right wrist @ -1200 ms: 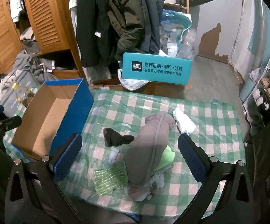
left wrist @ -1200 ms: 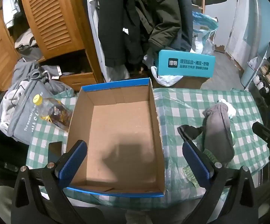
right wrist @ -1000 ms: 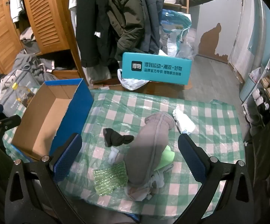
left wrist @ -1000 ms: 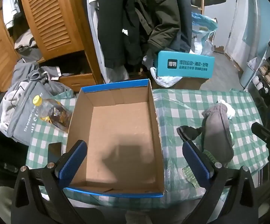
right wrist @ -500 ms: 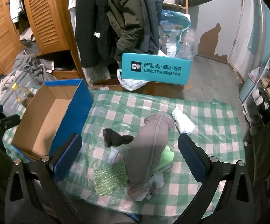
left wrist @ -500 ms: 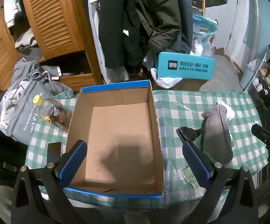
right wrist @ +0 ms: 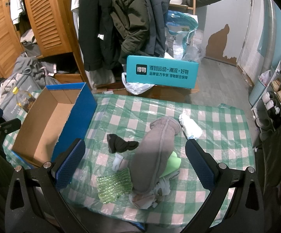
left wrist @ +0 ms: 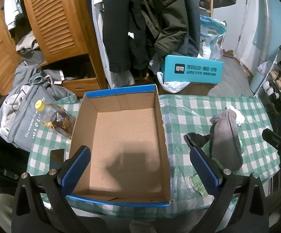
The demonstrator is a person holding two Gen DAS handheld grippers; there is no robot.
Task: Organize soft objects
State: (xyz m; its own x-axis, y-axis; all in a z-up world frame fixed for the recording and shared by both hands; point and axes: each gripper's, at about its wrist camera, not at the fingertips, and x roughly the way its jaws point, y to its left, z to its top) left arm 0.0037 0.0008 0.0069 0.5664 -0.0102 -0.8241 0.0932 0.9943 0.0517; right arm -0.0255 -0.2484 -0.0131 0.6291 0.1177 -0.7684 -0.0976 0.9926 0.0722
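Note:
An empty blue-edged cardboard box [left wrist: 124,136] [right wrist: 49,120] stands on the left of the green checked table [right wrist: 218,145]. My left gripper [left wrist: 138,167] is open and empty, hovering over the box's near end. To the right lie soft things: a grey rolled garment [right wrist: 156,153] [left wrist: 225,137], a black sock [right wrist: 121,143] [left wrist: 196,138], a white rolled cloth [right wrist: 190,126], a green bubble-wrap piece [right wrist: 114,184] and a light green foam piece [right wrist: 173,163]. My right gripper [right wrist: 134,165] is open and empty above the grey garment.
A yellow-capped bottle [left wrist: 55,116] lies left of the box, beside a grey bag [left wrist: 23,120]. A dark phone [left wrist: 56,158] lies by the box's near left corner. A teal carton [right wrist: 161,71] stands beyond the table. Coats and a wooden wardrobe [left wrist: 58,19] are behind.
Both grippers have drifted back very slightly. Nothing on the table has moved.

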